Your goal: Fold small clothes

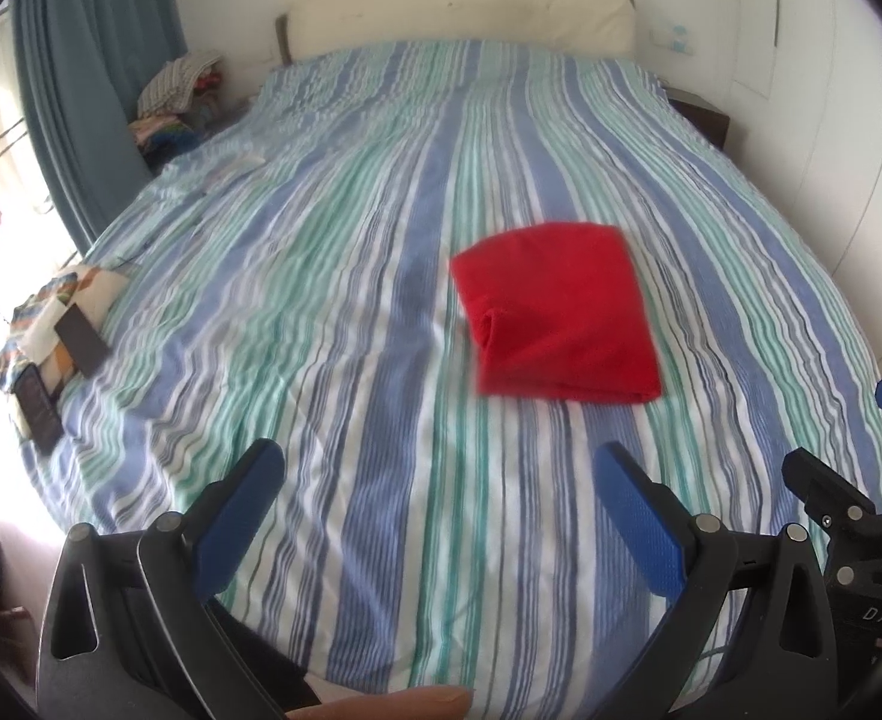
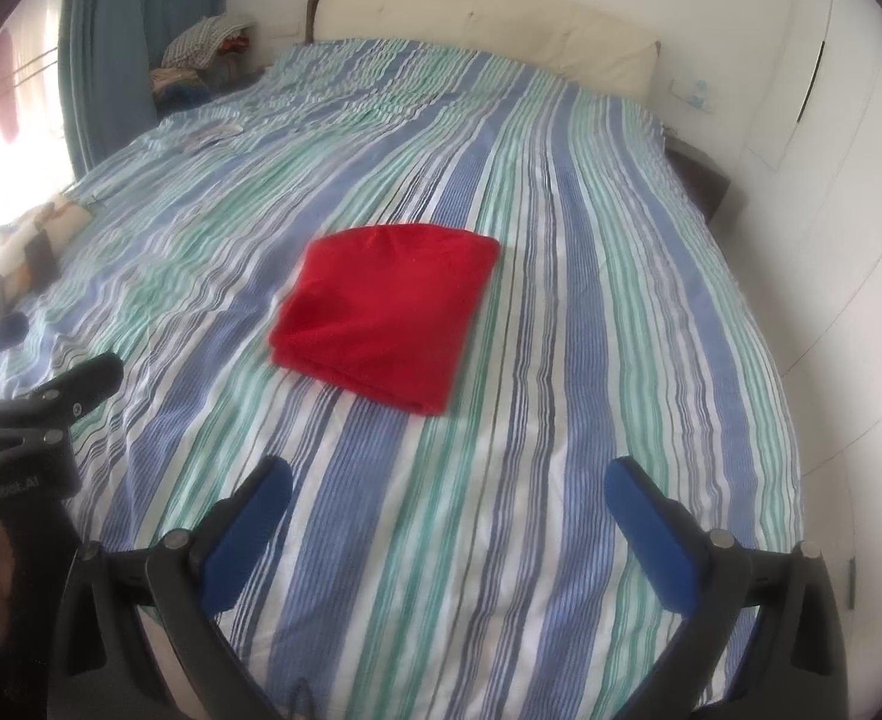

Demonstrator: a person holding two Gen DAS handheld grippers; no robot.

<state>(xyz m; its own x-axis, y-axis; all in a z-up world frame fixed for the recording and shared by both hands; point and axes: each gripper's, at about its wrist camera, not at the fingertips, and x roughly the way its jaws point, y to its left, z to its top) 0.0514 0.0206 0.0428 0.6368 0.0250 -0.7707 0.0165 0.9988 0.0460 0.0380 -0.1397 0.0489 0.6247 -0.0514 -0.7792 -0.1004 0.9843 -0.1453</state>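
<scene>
Fingertip point(image 1: 381, 705) of a person, bottom edge of the left wrist view, just under the left tongs point(image 1: 438, 468). Left tongs spread wide, blue pads point(image 1: 234, 516) well apart, nothing between them, nothing touched; they hang above the striped bed cover point(image 1: 333, 276). Right tongs point(image 2: 447, 483) likewise spread wide, empty, clear of the cover.

Red garment point(image 1: 558, 315) lies folded on the bed, ahead of both tongs and apart from them, roughly mid-bed. Shape a near-rectangle. Long axis runs up the bed toward the headboard point(image 1: 459, 12), slightly skewed. Left view: rolled fold edge faces left, stacked layer edges face the camera. Right view: garment point(image 2: 384, 315) sits ahead and left of centre, near corner pointing toward the camera.

Left view only: patterned cloth pile point(image 1: 57, 318) with dark flat items on it at the bed's left edge, sharply seen; part of the right tongs' body at far right. Right view only: left tongs' black body at left edge; white wardrobe doors point(image 2: 849, 192) along the right. Both views: blue curtain point(image 1: 93, 84), clothes heap point(image 1: 180, 99) by the headboard. Some motion blur.
</scene>
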